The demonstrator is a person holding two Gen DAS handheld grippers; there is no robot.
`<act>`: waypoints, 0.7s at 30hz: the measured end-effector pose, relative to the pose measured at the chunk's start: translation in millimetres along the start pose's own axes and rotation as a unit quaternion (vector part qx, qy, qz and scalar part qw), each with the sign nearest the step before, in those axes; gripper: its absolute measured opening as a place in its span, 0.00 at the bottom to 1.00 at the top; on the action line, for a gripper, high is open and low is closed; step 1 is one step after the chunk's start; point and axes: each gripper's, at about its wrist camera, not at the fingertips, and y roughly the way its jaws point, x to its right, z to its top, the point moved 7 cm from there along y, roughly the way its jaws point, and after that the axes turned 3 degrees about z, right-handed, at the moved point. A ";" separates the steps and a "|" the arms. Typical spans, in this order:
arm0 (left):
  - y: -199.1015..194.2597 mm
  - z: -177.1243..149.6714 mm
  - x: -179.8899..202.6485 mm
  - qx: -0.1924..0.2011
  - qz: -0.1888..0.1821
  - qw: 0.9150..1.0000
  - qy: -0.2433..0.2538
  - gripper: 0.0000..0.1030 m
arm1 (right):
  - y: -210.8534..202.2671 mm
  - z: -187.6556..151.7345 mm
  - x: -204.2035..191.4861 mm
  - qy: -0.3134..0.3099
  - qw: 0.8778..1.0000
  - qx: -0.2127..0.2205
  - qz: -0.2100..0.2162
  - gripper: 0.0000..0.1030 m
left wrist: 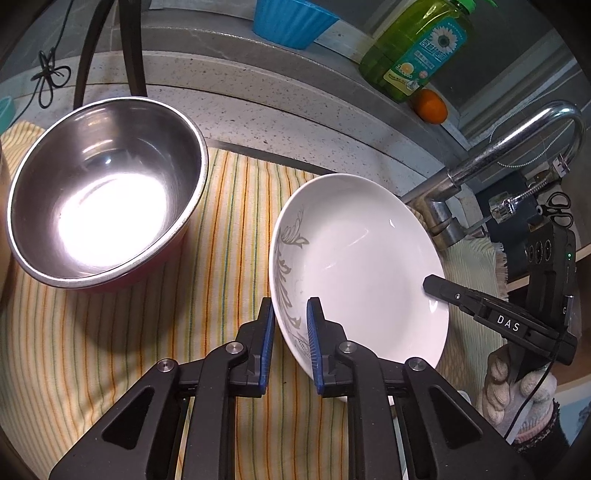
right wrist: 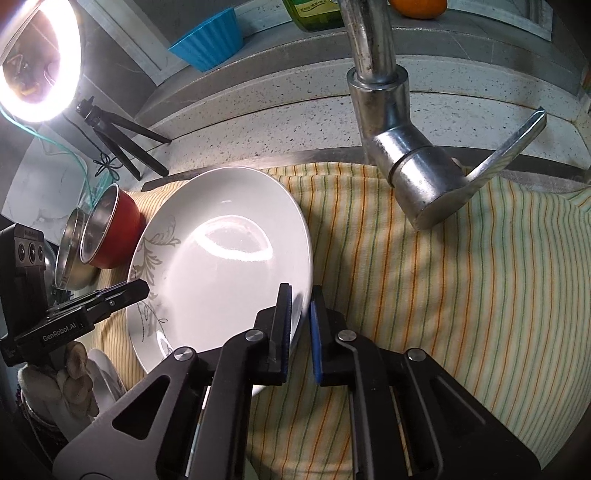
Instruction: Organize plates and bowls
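Note:
A white plate with a grey leaf pattern (left wrist: pixel 362 258) (right wrist: pixel 221 266) lies over the striped cloth (left wrist: pixel 229 229), held from both sides. My left gripper (left wrist: pixel 291 306) is shut on its near-left rim, one blue pad on each face of the rim. My right gripper (right wrist: pixel 300 295) is shut on the opposite rim, and it shows in the left wrist view as a black finger (left wrist: pixel 439 290) lying on the plate's right edge. In the right wrist view the left gripper (right wrist: pixel 129 291) reaches the patterned rim. A steel bowl with a red outside (left wrist: pixel 107 195) (right wrist: pixel 110 232) stands left of the plate.
A second steel bowl (right wrist: pixel 72 251) sits beside the red one. A chrome faucet (right wrist: pixel 402 155) (left wrist: pixel 480 162) rises behind the plate's right side. A green soap bottle (left wrist: pixel 417 48), an orange (left wrist: pixel 430 105) and a blue cup (left wrist: pixel 291 22) stand on the back ledge. A ring light (right wrist: pixel 37 59) glows on a tripod at left.

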 end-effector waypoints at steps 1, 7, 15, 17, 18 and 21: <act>-0.4 0.4 0.1 0.001 0.001 1.000 0.000 0.15 | -0.6 -0.2 -0.9 -0.002 1.000 0.001 -0.002 0.09; -6.9 1.1 0.6 0.008 -0.001 1.000 0.002 0.15 | -5.4 -1.1 -3.8 0.002 1.000 0.007 -0.002 0.09; -22.3 2.9 0.5 0.023 -0.003 1.000 0.009 0.15 | -22.5 0.4 -15.8 -0.003 1.000 0.026 -0.002 0.09; -29.2 2.1 0.3 0.027 -0.008 1.000 0.009 0.15 | -28.7 0.1 -19.8 -0.003 1.000 0.031 0.001 0.09; -32.4 1.5 0.7 0.029 -0.008 0.999 0.011 0.15 | -31.7 -0.1 -22.6 -0.004 0.999 0.034 0.002 0.09; -46.3 0.8 -0.7 0.038 -0.012 0.999 0.014 0.15 | -43.7 -2.5 -32.2 -0.011 0.999 0.043 0.003 0.09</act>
